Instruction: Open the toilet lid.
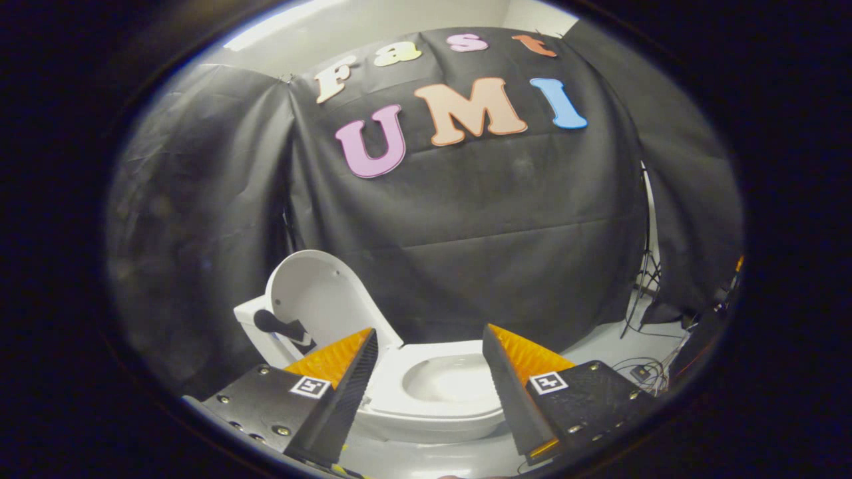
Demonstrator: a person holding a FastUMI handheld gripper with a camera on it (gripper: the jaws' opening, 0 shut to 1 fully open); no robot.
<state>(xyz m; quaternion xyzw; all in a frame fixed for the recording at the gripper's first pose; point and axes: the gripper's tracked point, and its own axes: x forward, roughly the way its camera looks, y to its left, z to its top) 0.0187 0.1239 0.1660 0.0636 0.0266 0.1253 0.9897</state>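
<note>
Your gripper (430, 342) is spread wide, holding nothing; the toilet lid (319, 296) stands raised beyond your left finger, which hides its lower edge.

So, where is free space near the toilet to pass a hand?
The open fingers hold nothing; the gap between them is free, above the bare seat and bowl. The pale floor beside the toilet is bare up to the cables. It is tight where the raised lid stands against the cistern.
</note>
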